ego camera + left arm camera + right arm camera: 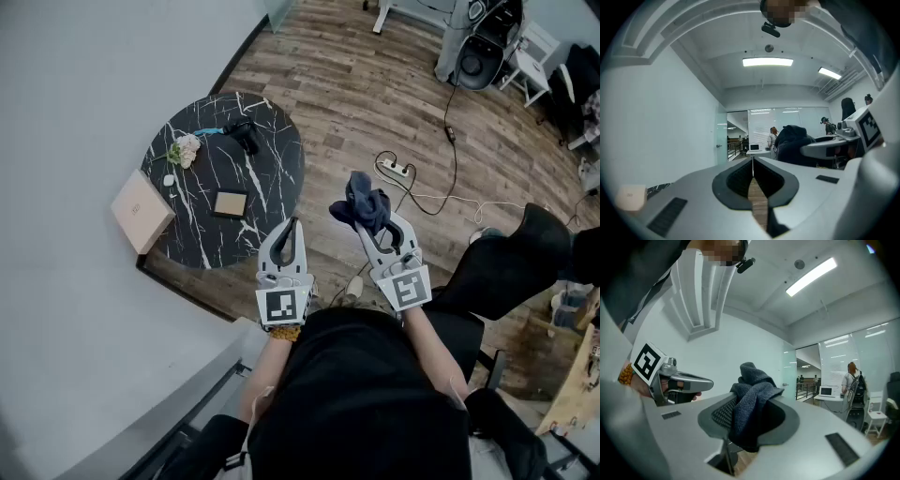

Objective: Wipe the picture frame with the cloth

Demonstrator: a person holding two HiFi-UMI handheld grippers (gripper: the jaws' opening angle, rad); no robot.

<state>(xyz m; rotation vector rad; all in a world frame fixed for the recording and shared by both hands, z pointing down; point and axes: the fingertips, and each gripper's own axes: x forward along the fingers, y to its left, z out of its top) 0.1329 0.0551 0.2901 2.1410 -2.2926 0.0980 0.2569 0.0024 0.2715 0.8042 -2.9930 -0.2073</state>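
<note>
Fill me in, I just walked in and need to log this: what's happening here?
A person holds tongs in each hand, level, beside a round black table. The right tongs are shut on a dark blue cloth. The left tongs are shut and empty. The picture frame sits on the table, apart from both tongs, so wiping has not yet begun.

Nothing legible: only black-and-white square markers on left cube [284, 307] and right cube [405, 289]; faint unreadable mark on pink box [141, 212] at marble table's [272, 159] left edge.
</note>
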